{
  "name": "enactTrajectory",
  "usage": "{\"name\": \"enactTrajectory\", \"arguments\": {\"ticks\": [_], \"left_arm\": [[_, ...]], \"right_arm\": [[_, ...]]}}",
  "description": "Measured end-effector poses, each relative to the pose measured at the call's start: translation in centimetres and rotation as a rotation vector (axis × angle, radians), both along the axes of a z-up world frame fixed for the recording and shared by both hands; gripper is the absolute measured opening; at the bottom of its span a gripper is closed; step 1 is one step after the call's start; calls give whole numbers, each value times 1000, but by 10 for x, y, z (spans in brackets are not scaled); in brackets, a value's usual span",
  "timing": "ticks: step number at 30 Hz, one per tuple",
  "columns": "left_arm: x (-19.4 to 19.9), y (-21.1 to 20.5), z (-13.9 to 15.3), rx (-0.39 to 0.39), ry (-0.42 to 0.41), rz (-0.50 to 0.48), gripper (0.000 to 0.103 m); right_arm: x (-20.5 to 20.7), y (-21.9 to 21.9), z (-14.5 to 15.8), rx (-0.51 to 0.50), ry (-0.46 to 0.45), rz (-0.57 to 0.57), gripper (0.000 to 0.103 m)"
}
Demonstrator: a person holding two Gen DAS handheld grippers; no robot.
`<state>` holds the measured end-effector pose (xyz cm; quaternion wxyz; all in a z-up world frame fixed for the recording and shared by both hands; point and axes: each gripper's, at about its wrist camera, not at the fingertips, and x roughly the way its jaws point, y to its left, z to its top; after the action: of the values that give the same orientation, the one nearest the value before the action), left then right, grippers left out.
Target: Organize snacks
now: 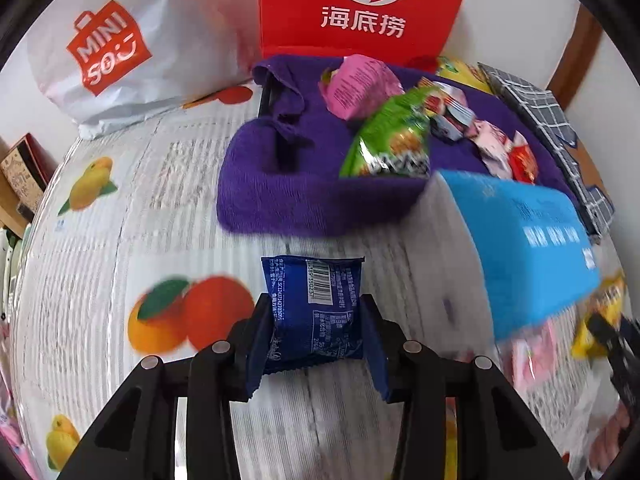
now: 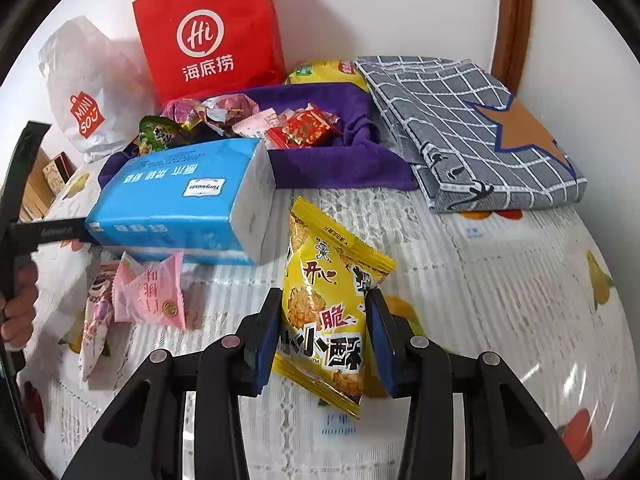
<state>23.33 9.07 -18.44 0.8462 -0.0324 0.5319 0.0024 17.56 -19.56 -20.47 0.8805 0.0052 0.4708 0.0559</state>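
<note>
The left gripper (image 1: 314, 332) holds a small dark blue foil packet (image 1: 312, 312), barcode side up. The right gripper (image 2: 324, 338) clamps a glossy yellow crinkled snack bag (image 2: 326, 312), which seems lifted off the fruit-print tablecloth (image 2: 500, 300).

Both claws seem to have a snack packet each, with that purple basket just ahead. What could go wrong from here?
1. The left gripper pinches the blue packet only at its lower part, so the slick packet might slip out.
2. The blue tissue pack lies right in front of the purple basket, so the yellow snack packet in the right gripper could bump it on the way.
3. The basket already holds many snacks, so new ones may slide off.
</note>
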Motion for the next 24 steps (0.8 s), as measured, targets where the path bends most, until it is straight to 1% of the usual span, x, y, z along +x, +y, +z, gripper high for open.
{"name": "enactTrajectory", "arguments": {"ticks": [2, 5, 6, 7, 9, 12, 15, 16, 17, 21, 24], "left_arm": [[-16, -2, 3, -28, -14, -10, 40], [-36, -8, 2, -39, -34, -16, 40], [-41, -11, 0, -34, -48, -16, 40], [-47, -16, -1, -5, -75, -16, 40], [-55, -22, -2, 41, -92, -19, 41], [-60, -23, -1, 37, -120, -3, 43], [-61, -27, -3, 60, -157, 11, 43], [-62, -29, -3, 72, -156, 11, 43], [-64, -28, -3, 69, -156, 16, 43], [-63, -27, -3, 48, -158, 17, 44], [-62, -27, -3, 42, -157, 14, 46]], "right_arm": [[2, -1, -3, -6, -21, -3, 42], [4, -2, -6, -4, -51, -3, 42], [4, -2, -8, -8, -57, -4, 41], [5, -1, -10, -5, -66, 1, 41], [6, -2, -10, 8, -65, 4, 41], [7, -5, -11, 37, -57, 6, 40], [11, -11, -17, 91, -19, -13, 40], [12, -12, -18, 103, -17, -13, 40], [12, -13, -18, 107, -15, -10, 40], [12, -4, -17, 50, -18, 4, 40], [13, -5, -18, 53, -11, 4, 41]]}}
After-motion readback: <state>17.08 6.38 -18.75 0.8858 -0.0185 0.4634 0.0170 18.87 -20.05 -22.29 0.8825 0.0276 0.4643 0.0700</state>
